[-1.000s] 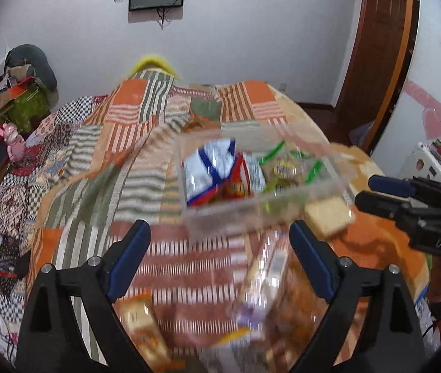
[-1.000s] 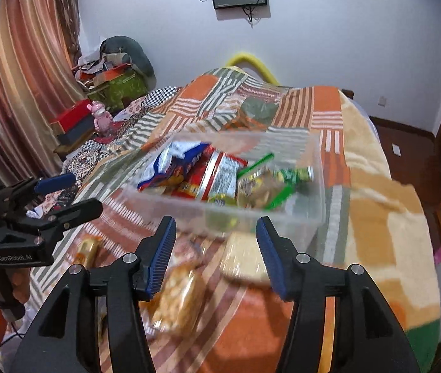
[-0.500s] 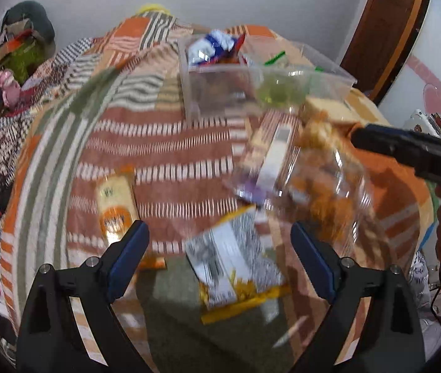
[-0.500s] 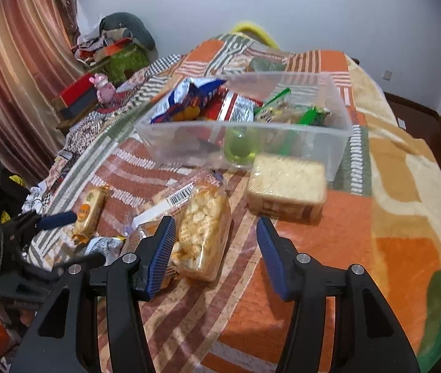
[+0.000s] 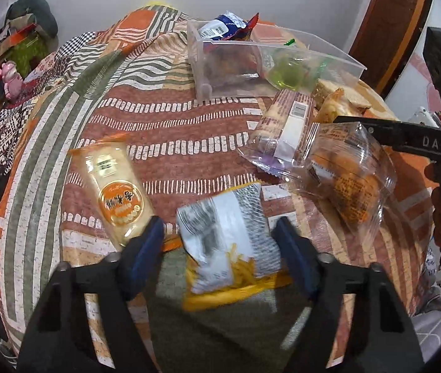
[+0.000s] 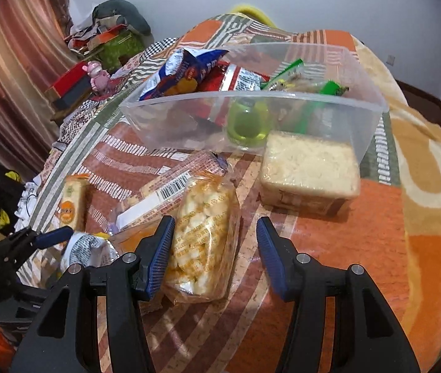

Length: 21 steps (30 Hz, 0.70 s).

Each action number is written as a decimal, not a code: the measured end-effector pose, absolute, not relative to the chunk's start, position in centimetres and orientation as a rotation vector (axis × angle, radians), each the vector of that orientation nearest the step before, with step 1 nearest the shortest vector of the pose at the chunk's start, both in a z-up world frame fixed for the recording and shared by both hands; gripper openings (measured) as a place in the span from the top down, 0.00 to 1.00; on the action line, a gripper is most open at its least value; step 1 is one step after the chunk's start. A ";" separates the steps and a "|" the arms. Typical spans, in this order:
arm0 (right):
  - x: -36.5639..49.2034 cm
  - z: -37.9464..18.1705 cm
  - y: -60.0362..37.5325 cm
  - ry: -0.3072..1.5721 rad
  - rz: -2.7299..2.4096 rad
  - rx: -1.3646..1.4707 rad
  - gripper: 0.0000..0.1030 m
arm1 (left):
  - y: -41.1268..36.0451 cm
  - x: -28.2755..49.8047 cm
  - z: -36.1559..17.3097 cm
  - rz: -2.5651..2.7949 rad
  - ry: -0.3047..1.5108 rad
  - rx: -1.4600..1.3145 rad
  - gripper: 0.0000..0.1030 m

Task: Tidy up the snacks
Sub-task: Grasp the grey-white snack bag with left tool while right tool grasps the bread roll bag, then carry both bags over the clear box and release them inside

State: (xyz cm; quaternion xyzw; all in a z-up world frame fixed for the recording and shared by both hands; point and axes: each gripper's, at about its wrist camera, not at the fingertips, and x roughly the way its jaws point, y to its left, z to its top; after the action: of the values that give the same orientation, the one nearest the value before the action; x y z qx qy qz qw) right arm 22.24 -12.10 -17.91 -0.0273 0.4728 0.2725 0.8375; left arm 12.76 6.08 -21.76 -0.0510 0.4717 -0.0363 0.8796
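A: Currently the left tool (image 5: 218,237) straddles the grey-and-yellow snack packet (image 5: 231,242); jaws closing, packet between them, pads not yet pressing. Its long axis runs away from the tool toward the clear bin (image 5: 270,62) at the bed's far end.

B: Right tool (image 6: 215,248)?

A: Jaws apart, unchanged, empty; left pad just beside the puffed-snack bag (image 6: 203,239), nearer the bed's right edge. So the left hand is nearer its target.

B: Versus a second ago?

A: Both tools then looked level at the bin; now both tilt down over the loose packets, and the left opening has narrowed.
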 end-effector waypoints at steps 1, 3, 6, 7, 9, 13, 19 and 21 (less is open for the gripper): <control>22.3 -17.9 -12.1 1.004 0.580 -0.054 0.51 | 6.1 12.7 -21.8 -0.069 0.979 -0.094 0.46; 22.3 -18.0 -12.2 1.004 0.579 -0.057 0.52 | 6.2 12.7 -21.7 -0.065 0.974 -0.087 0.51; 22.3 -18.1 -11.9 1.016 0.588 -0.060 0.53 | 6.7 12.7 -21.6 -0.068 0.969 -0.113 0.52; 22.3 -18.1 -11.9 1.017 0.590 -0.062 0.53 | 6.8 12.7 -21.5 -0.066 0.968 -0.115 0.53; 22.4 -18.1 -11.6 1.015 0.591 -0.082 0.53 | 6.8 12.7 -21.3 -0.057 0.962 -0.114 0.53; 22.4 -18.1 -11.2 1.007 0.579 -0.122 0.68 | 7.1 12.8 -20.4 -0.053 0.939 -0.127 0.54; 22.4 -17.4 -12.3 0.983 0.564 -0.101 0.70 | 6.8 13.4 -18.5 -0.053 0.893 -0.121 0.54; 22.2 -16.7 -12.8 0.965 0.563 -0.094 0.70 | 6.6 13.7 -17.8 -0.059 0.879 -0.114 0.54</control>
State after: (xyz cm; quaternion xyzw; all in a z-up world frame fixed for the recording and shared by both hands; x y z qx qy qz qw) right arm 22.20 -12.85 -16.75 -0.0443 0.4577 0.2672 0.8468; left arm 13.72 6.60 -17.82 -0.0551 0.4252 -0.0284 0.9030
